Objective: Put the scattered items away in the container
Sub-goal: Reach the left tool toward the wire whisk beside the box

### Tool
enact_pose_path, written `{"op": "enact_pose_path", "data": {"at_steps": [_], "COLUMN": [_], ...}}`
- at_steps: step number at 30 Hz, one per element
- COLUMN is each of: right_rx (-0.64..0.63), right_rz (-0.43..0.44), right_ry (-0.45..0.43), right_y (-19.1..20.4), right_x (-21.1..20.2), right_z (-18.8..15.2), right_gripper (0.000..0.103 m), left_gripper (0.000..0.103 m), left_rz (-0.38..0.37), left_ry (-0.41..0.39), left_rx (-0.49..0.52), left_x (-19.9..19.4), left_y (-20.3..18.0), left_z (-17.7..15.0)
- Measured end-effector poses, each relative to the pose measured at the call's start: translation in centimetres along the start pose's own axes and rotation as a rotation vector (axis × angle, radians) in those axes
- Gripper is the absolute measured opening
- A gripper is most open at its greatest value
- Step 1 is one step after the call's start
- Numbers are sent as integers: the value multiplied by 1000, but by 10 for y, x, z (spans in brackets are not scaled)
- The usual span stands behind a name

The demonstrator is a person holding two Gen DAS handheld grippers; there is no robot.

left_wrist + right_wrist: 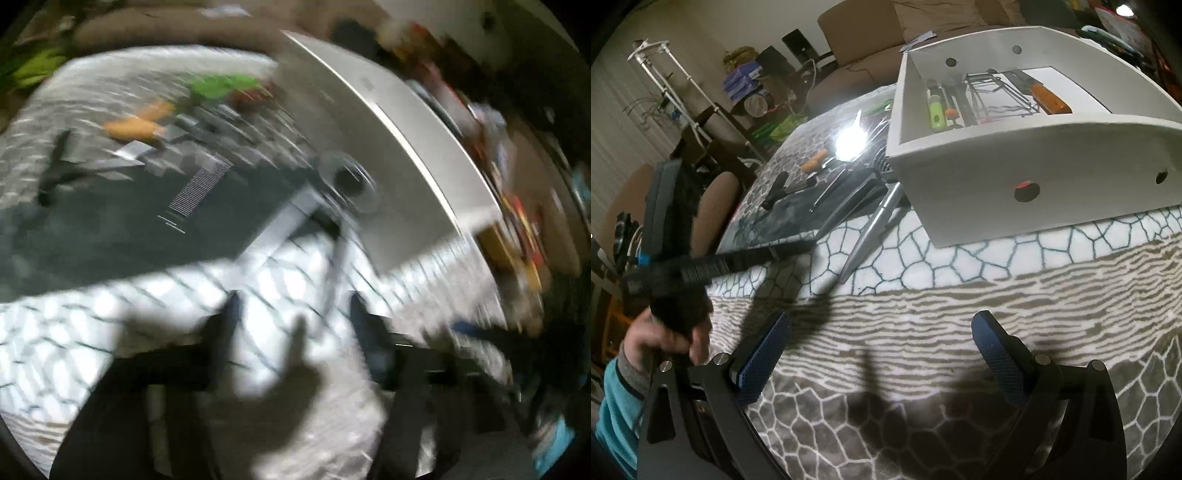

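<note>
Both grippers hang over the patterned cloth [923, 317], near the white box [1015, 155] and the utensils still scattered beside it.

The right gripper [882, 354] has its jaws spread wide with nothing between the blue pads [764, 354]. The left gripper [295, 332] is blurred; its fingers stand apart and look empty, but I cannot tell for sure. The box already holds a green tool [936, 110], an orange-handled knife [1051, 98] and a wire rack [997, 96]. A metal utensil [871, 232] lies on the cloth with its tip against the box wall; more utensils [827, 184], one with an orange handle [812, 160], lie on a dark mat [783, 218] just left of the box.
</note>
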State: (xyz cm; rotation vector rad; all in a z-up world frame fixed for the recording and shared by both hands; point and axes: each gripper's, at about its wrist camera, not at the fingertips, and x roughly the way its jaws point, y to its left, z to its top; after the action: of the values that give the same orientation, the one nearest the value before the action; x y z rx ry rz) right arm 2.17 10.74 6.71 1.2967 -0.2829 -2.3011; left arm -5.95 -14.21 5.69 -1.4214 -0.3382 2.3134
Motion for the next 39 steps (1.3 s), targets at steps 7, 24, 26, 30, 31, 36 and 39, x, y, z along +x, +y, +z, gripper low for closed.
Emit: {"op": "enact_pose_path", "data": {"at_steps": [7,24,26,30,31,36,39], "right_rx": [-21,-47,-47,-39,-41,-37,-36], "right_rz": [15,41,49,75,79,95,90], "right_ry": [-10,-21,-24,-30,-31,-9,0], "right_y": [8,10,10,8,8,9,9], "right_x": [0,-10,-13,-19,-20,-17,-16], "right_z": [-2,-2,-2,0,0,2,1], "right_gripper": [100,100,100,101,101,101,101], "left_gripper": [69,65,45,39,39,57,58], "left_rz": [68,212,187,152,150,181,224], "left_ry": [-48,-117,-130,-186,-183,-148,-128], "left_rx": [-26,31,-3,-103,-109,-43,61], "left_x": [-1,14,8,-10,-9,8,26], "left_y": [17,21,33,62,66,62,40], "left_z": [15,43,48,53,53,53,54]}}
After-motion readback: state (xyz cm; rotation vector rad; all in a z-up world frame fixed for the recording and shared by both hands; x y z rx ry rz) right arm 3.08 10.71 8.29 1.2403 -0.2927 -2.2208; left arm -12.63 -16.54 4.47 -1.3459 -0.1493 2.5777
